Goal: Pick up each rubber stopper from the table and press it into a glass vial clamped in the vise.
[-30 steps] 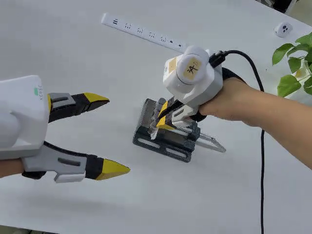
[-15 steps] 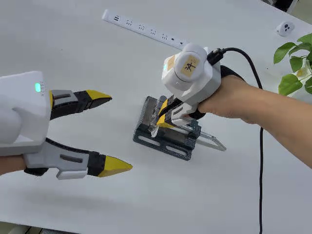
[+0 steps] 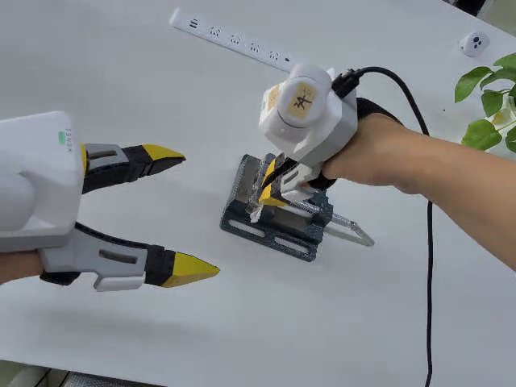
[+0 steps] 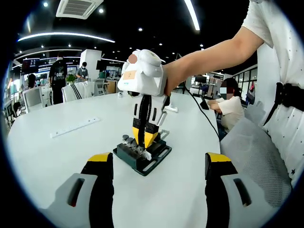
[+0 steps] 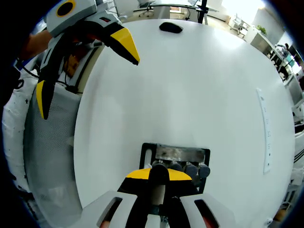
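- Step in hand: pressing in; your right gripper (image 3: 270, 192) is closed on a dark stopper (image 5: 159, 172), at the end of the row of vials (image 5: 190, 169) in the vise (image 3: 266, 234)
- Your left gripper (image 3: 184, 211) gapes wide, empty, well apart from the vise
- Stopper's long axis looks upright, pointing down along the jaws
- Next: push straight down, no tilt

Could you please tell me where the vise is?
In the head view, the vise sits mid-table directly under the right tool, with the power strip beyond it.
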A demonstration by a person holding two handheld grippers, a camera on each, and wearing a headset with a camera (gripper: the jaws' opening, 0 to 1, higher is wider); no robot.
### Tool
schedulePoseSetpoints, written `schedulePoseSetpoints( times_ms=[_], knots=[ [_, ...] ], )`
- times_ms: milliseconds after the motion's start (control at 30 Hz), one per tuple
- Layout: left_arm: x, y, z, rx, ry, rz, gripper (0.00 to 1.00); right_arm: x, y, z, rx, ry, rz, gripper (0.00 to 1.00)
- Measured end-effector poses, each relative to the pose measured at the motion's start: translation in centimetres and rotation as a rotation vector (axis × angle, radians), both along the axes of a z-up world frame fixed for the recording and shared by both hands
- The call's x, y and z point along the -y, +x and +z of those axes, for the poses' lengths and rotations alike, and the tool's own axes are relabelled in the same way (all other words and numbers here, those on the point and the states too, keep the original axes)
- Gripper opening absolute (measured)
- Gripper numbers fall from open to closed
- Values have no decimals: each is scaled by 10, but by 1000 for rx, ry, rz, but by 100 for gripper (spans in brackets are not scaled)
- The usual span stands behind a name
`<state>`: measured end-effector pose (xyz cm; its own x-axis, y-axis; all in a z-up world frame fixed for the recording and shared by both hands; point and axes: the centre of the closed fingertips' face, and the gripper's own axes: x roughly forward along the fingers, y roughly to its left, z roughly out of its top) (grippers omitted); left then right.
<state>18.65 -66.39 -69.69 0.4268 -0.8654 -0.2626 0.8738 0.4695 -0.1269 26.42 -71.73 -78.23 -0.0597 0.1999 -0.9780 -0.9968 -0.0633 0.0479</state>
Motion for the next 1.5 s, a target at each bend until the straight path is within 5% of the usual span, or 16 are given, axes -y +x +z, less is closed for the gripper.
schedulePoseSetpoints(
  times_ms=[967,1500],
  knots=[
    [10,1,2,-6,-18,-10,78,0,-1,-2,49,-135,-55,4],
    [11,0,4,-2,-16,-16,77,-2,2,0,29,-42,-81,7]
  ],
)
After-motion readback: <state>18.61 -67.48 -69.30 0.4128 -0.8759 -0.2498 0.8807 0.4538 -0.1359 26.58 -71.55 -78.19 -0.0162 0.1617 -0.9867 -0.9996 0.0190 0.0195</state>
